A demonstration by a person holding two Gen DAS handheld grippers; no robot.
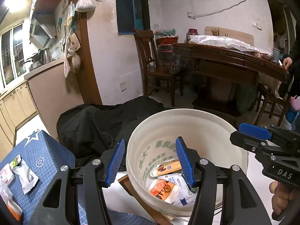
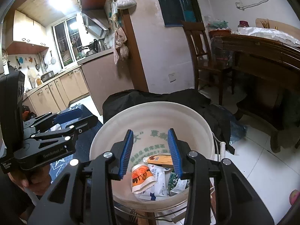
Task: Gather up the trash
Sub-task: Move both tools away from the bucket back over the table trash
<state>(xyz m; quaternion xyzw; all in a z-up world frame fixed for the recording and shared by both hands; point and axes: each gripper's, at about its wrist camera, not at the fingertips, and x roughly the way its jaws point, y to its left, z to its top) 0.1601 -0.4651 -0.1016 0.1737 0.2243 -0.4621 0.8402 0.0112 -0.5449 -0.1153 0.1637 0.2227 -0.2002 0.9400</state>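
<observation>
A white bucket (image 1: 187, 112) (image 2: 150, 105) with green lettering inside holds several wrappers, among them an orange-and-white packet (image 1: 163, 187) (image 2: 141, 176). My left gripper (image 1: 150, 161) is open over the bucket's left rim with nothing between its blue pads. It also shows at the left of the right wrist view as my left gripper (image 2: 75, 118). My right gripper (image 2: 151, 151) hangs open above the bucket's mouth, empty, and reaches in from the right in the left wrist view (image 1: 243, 136). More wrappers (image 1: 26, 176) lie on a blue patterned box (image 1: 46, 155) at the left.
A black cloth (image 1: 97, 123) (image 2: 159, 97) is heaped behind the bucket. A wooden table (image 1: 234, 56) and chair (image 1: 155, 65) stand at the back right, where a person's hand (image 1: 286, 62) shows. Kitchen cabinets (image 2: 56, 91) run along the left. White floor tiles (image 2: 253, 159) lie to the right.
</observation>
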